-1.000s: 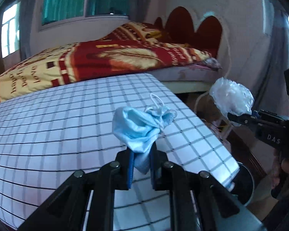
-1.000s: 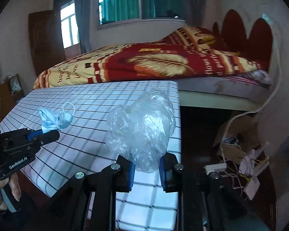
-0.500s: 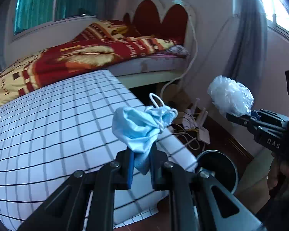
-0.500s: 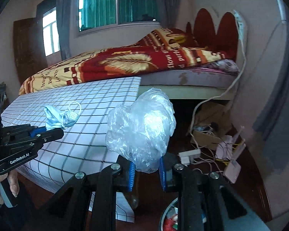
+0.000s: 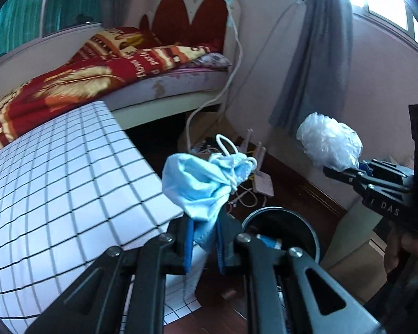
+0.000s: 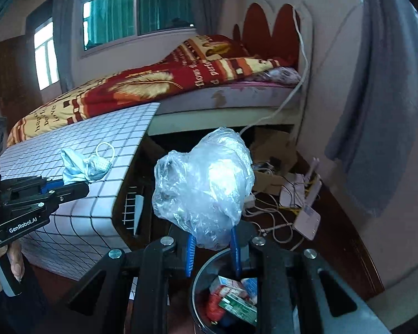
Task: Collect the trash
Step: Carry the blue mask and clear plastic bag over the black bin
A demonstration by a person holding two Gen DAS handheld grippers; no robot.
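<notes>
I carry both loads over trash bin (image 6: pixel 206 286). Left claw (image 5: pixel 204 246) pinches blue face mask (image 5: pixel 200 183); right claw (image 6: pixel 211 247) pinches crumpled plastic bag (image 6: pixel 203 186). Centre each above rim before release.

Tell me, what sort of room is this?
Most likely a bedroom in a home: a bed with a red patterned blanket, a curved headboard, and curtained windows.

Face mask (image 5: pixel 200 183): soft, matt blue cloth, crumpled; plastic bag (image 6: pixel 206 186): thin, clear, glossy, wrinkled film; worktop (image 5: pixel 55 178): smooth, checked covering; bin (image 5: pixel 306 222): dark with a sheen; floor (image 6: pixel 334 239): polished dark wood.
</notes>
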